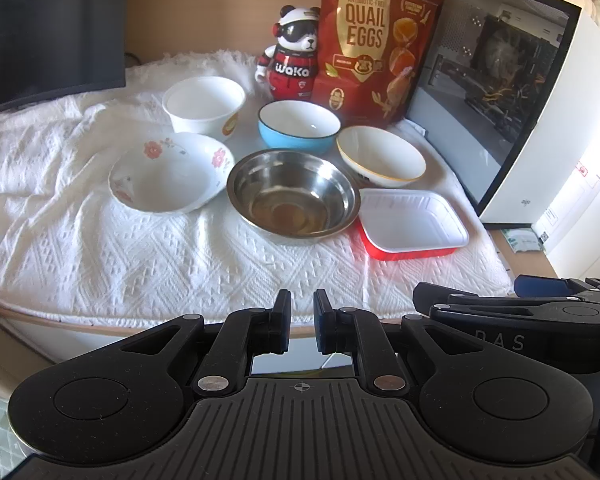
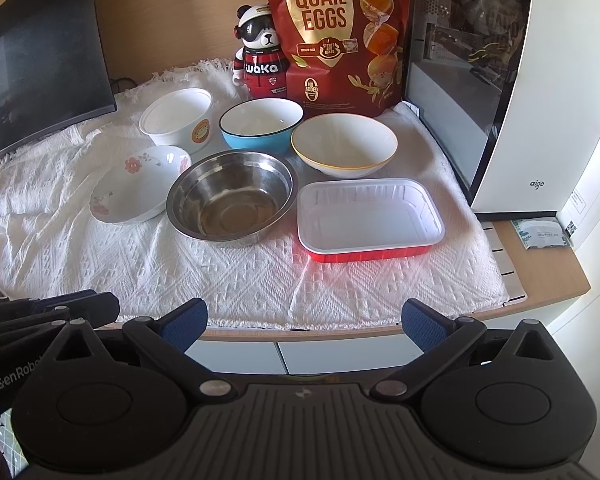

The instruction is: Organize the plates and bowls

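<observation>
Right wrist view: my right claw [image 2: 304, 322] hangs wide apart, empty, at the counter [image 2: 548, 280] edge. My left claw [image 1: 302, 320] is pinched together on nothing. Six dishes crowd the white cloth [image 2: 240, 276] — the steel bowl [image 2: 230, 196] touches the floral bowl [image 2: 140, 184]; lifting either could knock its neighbour or snag the loose cloth.

probably a home desk: a monitor [image 2: 40, 64] at the left edge, a pc case [image 2: 500, 80] at the right, a snack bag [image 2: 336, 32] and panda figurine [image 2: 260, 56] at the back.
</observation>
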Demonstrator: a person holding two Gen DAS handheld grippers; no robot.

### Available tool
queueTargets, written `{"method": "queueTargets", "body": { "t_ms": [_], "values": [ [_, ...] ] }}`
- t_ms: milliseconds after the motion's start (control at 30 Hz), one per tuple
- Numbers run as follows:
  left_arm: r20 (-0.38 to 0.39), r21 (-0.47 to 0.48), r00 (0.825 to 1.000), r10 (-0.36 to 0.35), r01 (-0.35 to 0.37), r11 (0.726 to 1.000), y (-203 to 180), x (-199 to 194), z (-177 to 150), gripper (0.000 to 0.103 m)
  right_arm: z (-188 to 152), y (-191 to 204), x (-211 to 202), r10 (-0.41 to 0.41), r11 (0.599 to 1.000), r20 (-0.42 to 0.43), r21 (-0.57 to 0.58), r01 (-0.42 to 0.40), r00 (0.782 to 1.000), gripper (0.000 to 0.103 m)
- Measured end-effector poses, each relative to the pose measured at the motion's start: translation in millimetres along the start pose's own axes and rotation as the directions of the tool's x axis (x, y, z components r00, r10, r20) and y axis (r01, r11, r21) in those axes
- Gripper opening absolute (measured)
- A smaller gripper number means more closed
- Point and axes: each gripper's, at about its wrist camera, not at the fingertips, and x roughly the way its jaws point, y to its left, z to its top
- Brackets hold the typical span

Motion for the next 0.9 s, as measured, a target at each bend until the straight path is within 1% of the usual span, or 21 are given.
{"method": "queueTargets", "body": {
  "t_ms": [267,500,567,633,700,733,767,833,900],
  "values": [
    [-0.021,-0.003,1.0,-0.009,0.009,1.0,7,12,13,0.013,9,2,9,-0.014,1.0,-0.014,0.009,0.014,1.0,0.103],
    [-0.037,-0.026,0.999,-0.013,0.012,1.0,26,35,28,0.013,23,8,29,-0.029,0.999,-0.02,0.026,0.029,0.999,0.103],
    [-0.018,-0.045,0.999,-0.048,0.047,0.998,38,43,35,0.013,29,9,35,-0.013,0.999,0.003,0.032,0.013,1.0,0.103],
    [0.011,-0.082,0.992,-0.123,0.124,0.989,53,53,42,0.013,36,12,41,0.0,0.999,0.039,0.04,-0.001,0.999,0.103],
    [0.023,-0.14,0.975,-0.222,0.223,0.965,72,65,50,0.013,44,15,50,-0.023,0.999,0.054,0.039,0.021,0.998,0.103],
    [0.013,-0.163,0.967,-0.253,0.252,0.954,79,72,54,0.013,49,18,56,-0.043,0.999,0.053,0.036,0.041,0.998,0.103],
    [-0.003,-0.18,0.962,-0.271,0.267,0.947,87,78,58,0.013,52,20,62,-0.052,0.998,0.052,0.037,0.05,0.997,0.103],
    [-0.037,-0.188,0.961,-0.274,0.263,0.946,99,91,63,0.013,58,22,72,-0.052,0.998,0.057,0.05,0.049,0.997,0.103],
    [-0.059,-0.176,0.956,-0.286,0.272,0.946,111,101,65,0.013,62,24,81,-0.027,0.996,0.072,0.081,0.021,0.997,0.103]
  ]
}}
